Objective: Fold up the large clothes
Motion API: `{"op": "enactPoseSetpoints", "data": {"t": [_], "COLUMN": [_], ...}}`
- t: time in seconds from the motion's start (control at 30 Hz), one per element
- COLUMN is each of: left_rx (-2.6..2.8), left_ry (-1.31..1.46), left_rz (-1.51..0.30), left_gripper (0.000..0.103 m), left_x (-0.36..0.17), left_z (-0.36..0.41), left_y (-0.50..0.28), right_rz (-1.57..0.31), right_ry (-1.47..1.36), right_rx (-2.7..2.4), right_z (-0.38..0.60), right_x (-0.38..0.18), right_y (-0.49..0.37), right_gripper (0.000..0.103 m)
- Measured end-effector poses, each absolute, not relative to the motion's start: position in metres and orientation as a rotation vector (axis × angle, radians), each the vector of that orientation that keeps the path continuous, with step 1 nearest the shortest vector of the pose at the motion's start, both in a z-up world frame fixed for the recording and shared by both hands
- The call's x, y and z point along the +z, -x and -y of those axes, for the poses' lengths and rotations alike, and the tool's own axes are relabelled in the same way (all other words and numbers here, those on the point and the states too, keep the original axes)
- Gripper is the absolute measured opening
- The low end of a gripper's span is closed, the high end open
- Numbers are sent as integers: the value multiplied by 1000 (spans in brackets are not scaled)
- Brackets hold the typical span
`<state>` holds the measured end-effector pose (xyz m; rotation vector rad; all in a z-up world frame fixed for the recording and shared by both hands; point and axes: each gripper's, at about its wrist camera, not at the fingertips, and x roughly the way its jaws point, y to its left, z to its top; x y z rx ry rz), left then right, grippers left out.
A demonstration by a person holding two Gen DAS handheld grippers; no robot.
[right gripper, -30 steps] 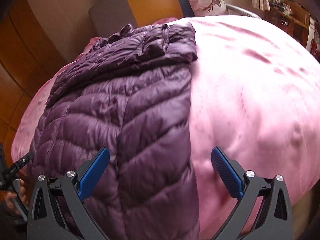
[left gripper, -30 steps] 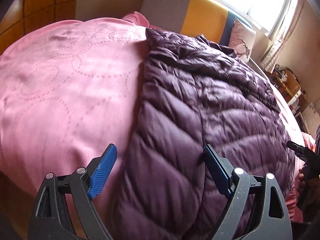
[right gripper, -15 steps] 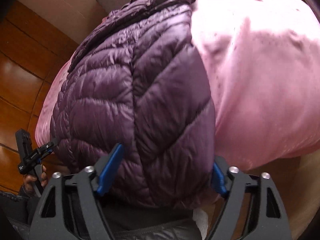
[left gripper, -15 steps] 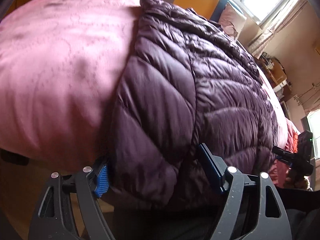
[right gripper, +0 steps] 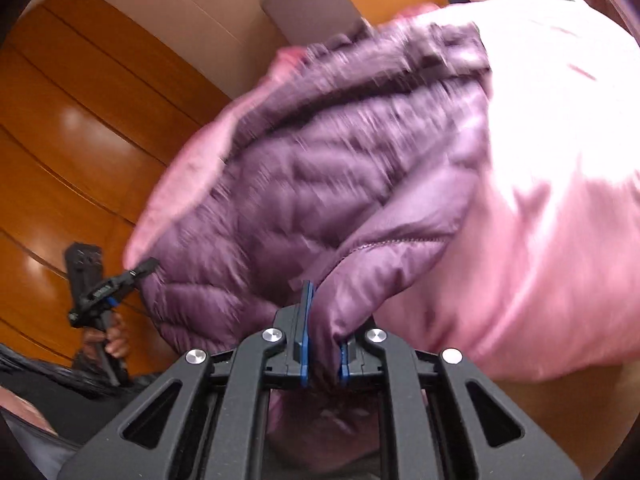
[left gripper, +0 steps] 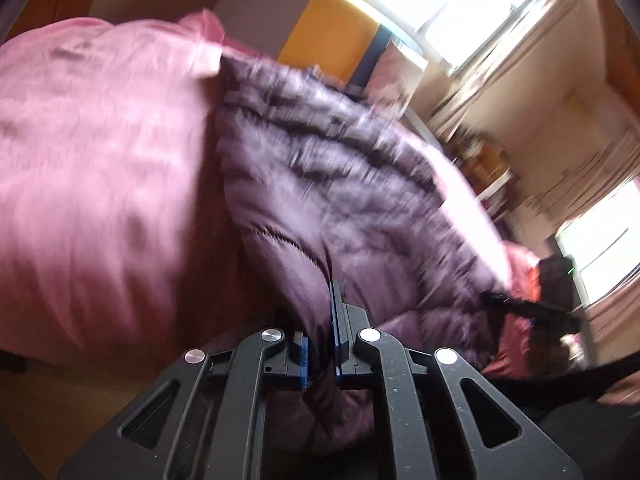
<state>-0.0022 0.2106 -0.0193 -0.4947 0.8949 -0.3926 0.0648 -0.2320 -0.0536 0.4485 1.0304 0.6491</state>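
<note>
Now both hand-held grippers, left (left gripper: 320,344) and right (right gripper: 323,354), pinch the puffer jacket (right gripper: 320,184) hem | slippery shell may slide out when you lift.

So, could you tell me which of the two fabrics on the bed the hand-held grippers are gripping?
The purple quilted jacket, not the pink bedspread: both hand-held grippers are shut on its near hem, lifting it.

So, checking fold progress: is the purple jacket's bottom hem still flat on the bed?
No, lifted: left gripper and right gripper pinch the purple jacket's hem.
</note>
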Motion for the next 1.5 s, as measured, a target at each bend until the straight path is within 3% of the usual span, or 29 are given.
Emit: {"op": "enactPoseSetpoints", "data": {"t": [0.27, 0.63, 0.73, 0.83, 0.87, 1.0, 1.1, 1.37, 1.43, 1.5], "left_rx": [-438, -328, -285, -255, -249, -232, -201, -239, -268, -277], "left_ry": [593, 623, 602, 623, 642, 726, 720, 638, 622, 598], "left_rz": [-802, -854, -876, -910, -911, -843, -802, -886, -911, -928], "left_gripper": [7, 7, 7, 17, 28, 73, 77, 77, 74, 52], "left_x": [12, -5, -12, -18, -18, -14, -13, -52, -61, -68], "left_z": [-212, -215, -215, -219, -222, -241, -251, -242, -232, -223], "left_y": [-53, -162, -182, -196, -198, -194, -188, -165, -163, -162], "right_rz": [-884, -946, -968, -987, -995, -954, -896, -908, -953, -996], "right_ry": [-611, -720, -725, -745, -766, -870, -863, -648, -582, -526], "right_rx": [643, 495, 467, 447, 444, 469, 461, 381, 363, 350], "right_z": [244, 261, 263, 266, 267, 278, 281, 280, 272, 262], "right_x": [-25, -48, -54, -59, -60, -61, -51, -59, -72, -86], "right_y": [-133, -230, -246, -261, -265, -273, -271, -222, -213, -206], "right_gripper": [9, 10, 15, 31, 35, 84, 94, 95, 81, 62]}}
